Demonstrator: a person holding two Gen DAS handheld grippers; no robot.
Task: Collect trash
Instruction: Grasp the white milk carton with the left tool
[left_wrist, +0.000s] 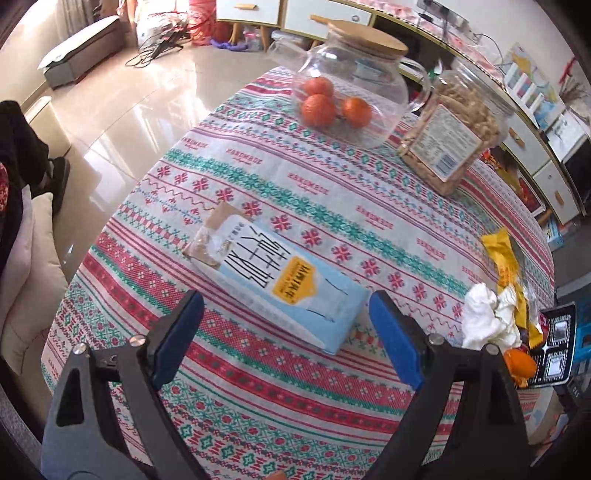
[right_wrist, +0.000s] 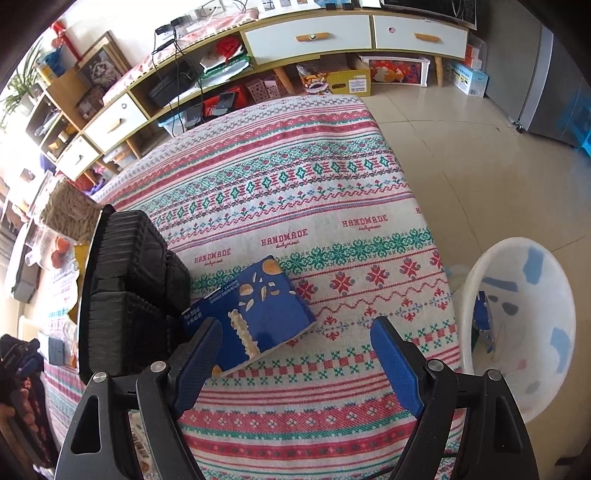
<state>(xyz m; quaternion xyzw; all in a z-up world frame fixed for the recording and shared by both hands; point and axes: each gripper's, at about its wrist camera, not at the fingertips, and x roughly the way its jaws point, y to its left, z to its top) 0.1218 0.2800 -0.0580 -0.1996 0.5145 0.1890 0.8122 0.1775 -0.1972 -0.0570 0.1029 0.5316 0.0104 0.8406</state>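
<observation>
Both grippers (left_wrist: 286, 325) (right_wrist: 295, 347) tilt steeply down, seemingly empty.

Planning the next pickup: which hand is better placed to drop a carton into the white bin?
Right. Its open gripper hovers over the dark blue carton, with the white bin just beside the table edge. The left gripper sees no bin.

clear: tablecloth (right_wrist: 332, 177) centre | blocked: black tray (right_wrist: 122, 295) left, jar (left_wrist: 450, 129) far

Glossy tiled floor (left_wrist: 122, 99), white-drawered sideboard (right_wrist: 306, 35)
</observation>
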